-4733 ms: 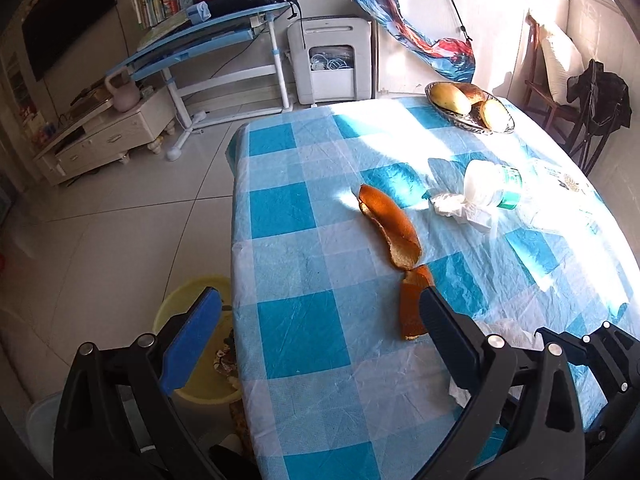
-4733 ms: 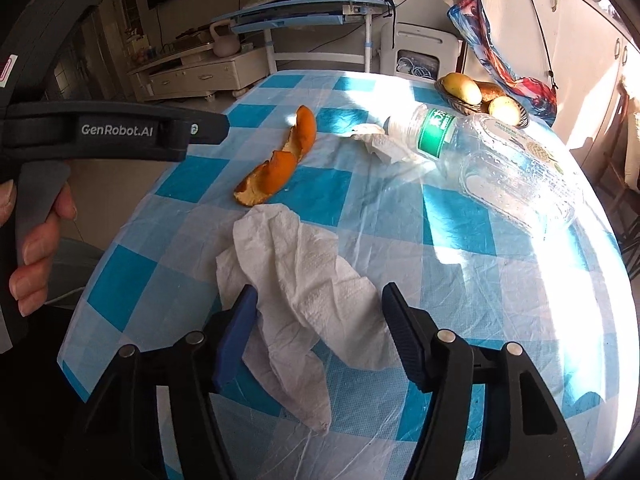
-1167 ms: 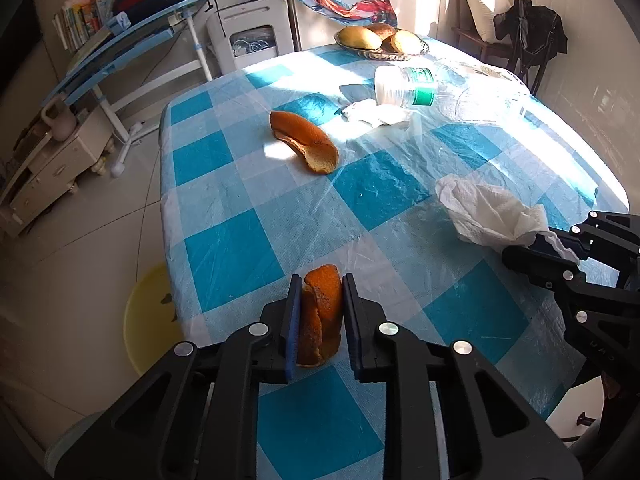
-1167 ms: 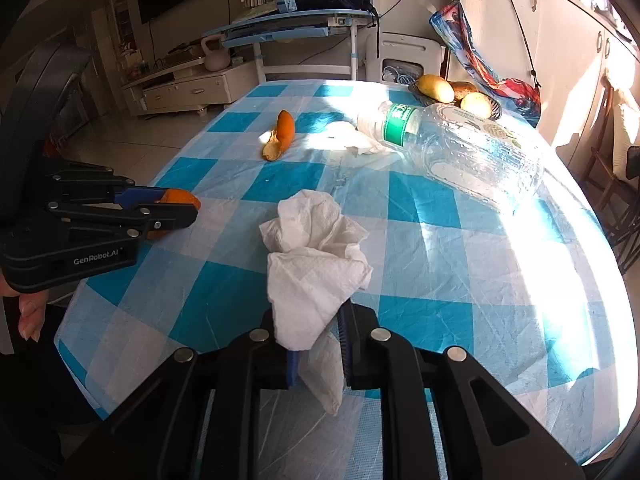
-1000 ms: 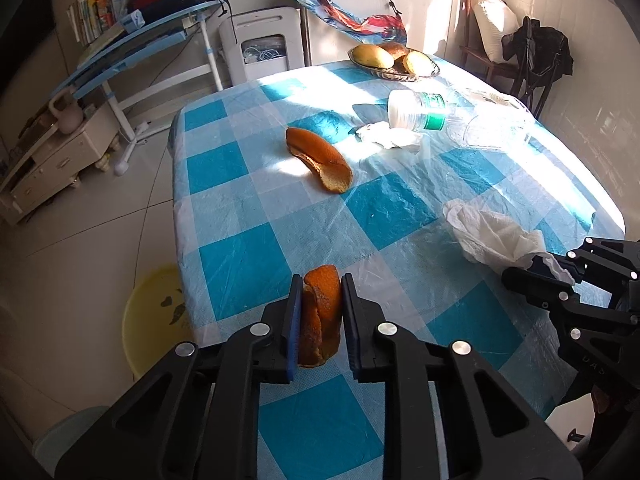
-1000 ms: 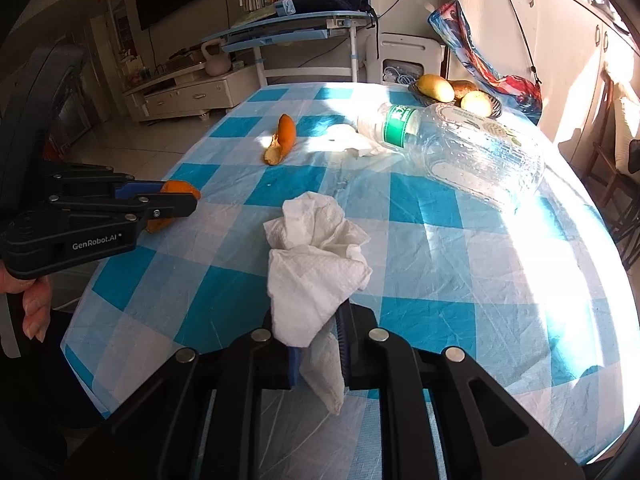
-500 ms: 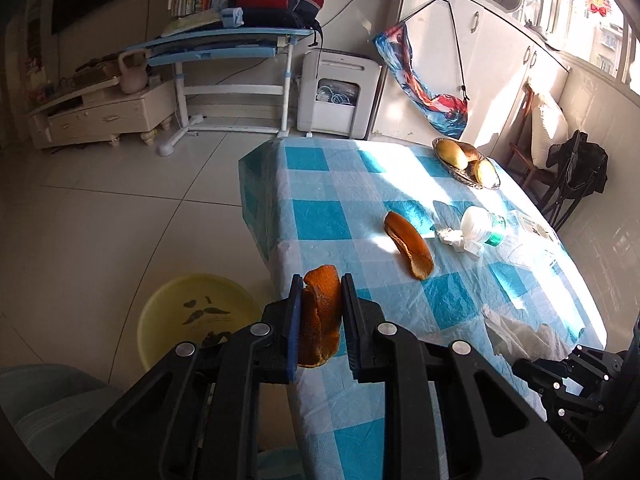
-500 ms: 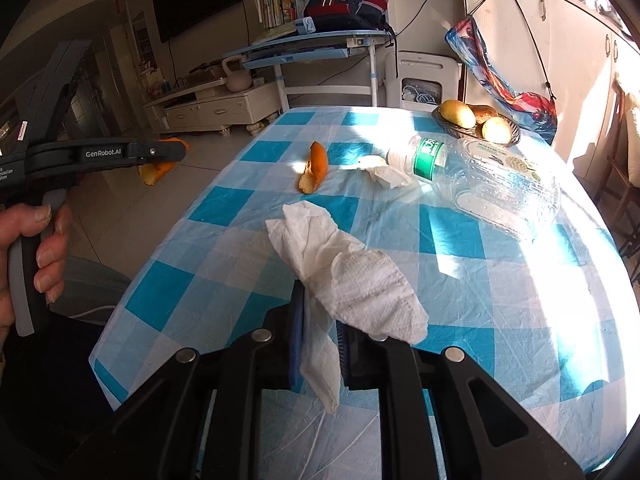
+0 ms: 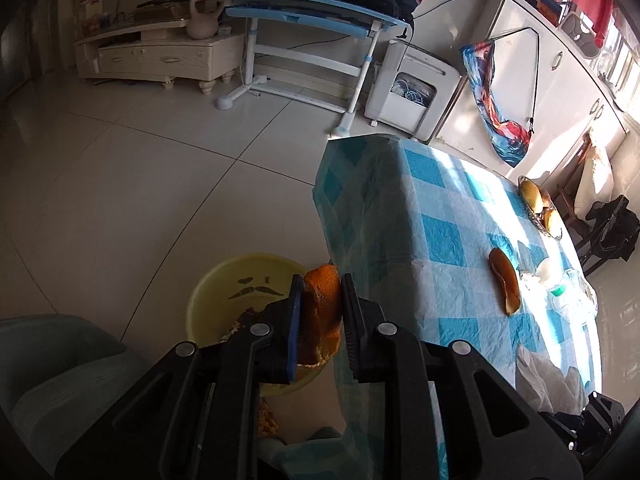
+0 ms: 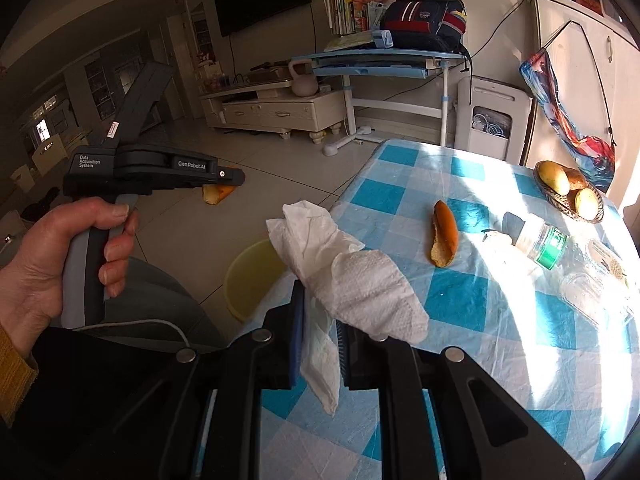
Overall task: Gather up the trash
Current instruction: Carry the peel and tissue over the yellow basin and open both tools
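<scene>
Orange peel (image 9: 320, 312) sits pinched tight in the left gripper (image 9: 320, 300), held out over the floor beside the table's (image 9: 448, 240) edge, right above the yellow bin (image 9: 224, 292). The left hand (image 10: 60, 256) wraps the grey handle, the gripper angled out and down. The right gripper (image 10: 320, 320) is clamped on a crumpled white tissue (image 10: 348, 280), lifted above the near corner of the blue-checked table, the tissue flopping over the jaws.

From the left wrist you look straight down into the bin: a moustache print on its inner wall and some dark scraps at the bottom, partly hidden behind the jaws. From the right wrist only the bin's rim and pale inside show, but it gives the whole tabletop: a second peel (image 10: 442, 236) lying alone, a clear plastic bottle (image 10: 568, 264) on its side beside a small white scrap (image 10: 496, 238), and a basket (image 10: 560, 200) holding yellow fruit (image 10: 554, 178) at the far edge.
</scene>
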The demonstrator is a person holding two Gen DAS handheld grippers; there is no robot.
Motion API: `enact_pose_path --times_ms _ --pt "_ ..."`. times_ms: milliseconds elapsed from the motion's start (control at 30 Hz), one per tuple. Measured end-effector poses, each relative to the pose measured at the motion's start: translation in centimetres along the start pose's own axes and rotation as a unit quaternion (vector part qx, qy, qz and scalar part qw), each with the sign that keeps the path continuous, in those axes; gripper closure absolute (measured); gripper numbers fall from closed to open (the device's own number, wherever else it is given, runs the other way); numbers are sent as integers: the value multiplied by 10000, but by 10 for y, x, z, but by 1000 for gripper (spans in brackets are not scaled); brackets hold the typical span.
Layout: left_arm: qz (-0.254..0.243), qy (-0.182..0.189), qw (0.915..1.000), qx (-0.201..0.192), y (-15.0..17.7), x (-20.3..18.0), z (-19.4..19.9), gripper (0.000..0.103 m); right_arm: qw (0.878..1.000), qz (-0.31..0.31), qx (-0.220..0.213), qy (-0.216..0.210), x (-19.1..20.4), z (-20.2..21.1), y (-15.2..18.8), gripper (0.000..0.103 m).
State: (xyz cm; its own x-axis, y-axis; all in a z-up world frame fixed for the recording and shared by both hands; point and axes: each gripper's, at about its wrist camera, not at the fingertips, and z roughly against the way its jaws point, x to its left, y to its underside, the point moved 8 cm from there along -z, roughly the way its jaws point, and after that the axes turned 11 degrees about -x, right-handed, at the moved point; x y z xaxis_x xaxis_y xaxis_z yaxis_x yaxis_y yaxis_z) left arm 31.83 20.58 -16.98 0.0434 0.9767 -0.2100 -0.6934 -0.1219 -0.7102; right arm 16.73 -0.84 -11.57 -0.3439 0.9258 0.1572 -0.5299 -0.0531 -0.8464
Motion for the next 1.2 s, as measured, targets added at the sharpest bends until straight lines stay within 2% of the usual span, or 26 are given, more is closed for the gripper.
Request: enact_pose_path --times_ms 100,167,200,233,433,500,600,633,667,700,767,967,1200 --pt "283 -156 9994 96 0 20 -11 84 9997 137 79 -208 21 -21 -7 88" --pt "518 -329 9980 138 0 34 -16 73 9992 214 145 -305 30 -36 -9 88" --pt "615 -440 9971 99 -2 41 -15 60 9989 245 183 -343 34 -44 -10 88" --pt "691 -535 9962 22 -5 48 -13 49 9986 262 233 -383 38 -52 -11 88" --pt "1100 -723 9883 -771 -35 71 27 27 9964 288 558 -565 51 -102 -14 88" --pt "1174 -772 9848 -1026 -44 74 39 23 9953 259 712 -611 55 -118 -11 88" --pt "1356 -741 9803 -1227 -53 76 49 20 9929 196 980 -639 58 -141 -3 81" --pt "1417 -729 9793 -1251 -55 78 52 19 9921 164 1055 -651 59 -147 -2 69" --pt "1459 -723 9786 -1260 -55 79 52 19 9917 141 1083 -673 59 -148 -3 62" --pt "1489 -717 9781 -1266 -56 79 53 18 9925 123 1008 -686 59 -147 -7 62" --pt "1548 -713 9771 -1275 -56 81 55 17 9934 85 913 -684 57 -141 -12 55" --pt "1488 -625 9778 -1338 -56 78 62 16 9959 -62 652 -619 46 -107 -11 53" --pt "1449 -538 9798 -1266 -53 69 59 15 9989 -166 384 -212 13 -57 -1 50"
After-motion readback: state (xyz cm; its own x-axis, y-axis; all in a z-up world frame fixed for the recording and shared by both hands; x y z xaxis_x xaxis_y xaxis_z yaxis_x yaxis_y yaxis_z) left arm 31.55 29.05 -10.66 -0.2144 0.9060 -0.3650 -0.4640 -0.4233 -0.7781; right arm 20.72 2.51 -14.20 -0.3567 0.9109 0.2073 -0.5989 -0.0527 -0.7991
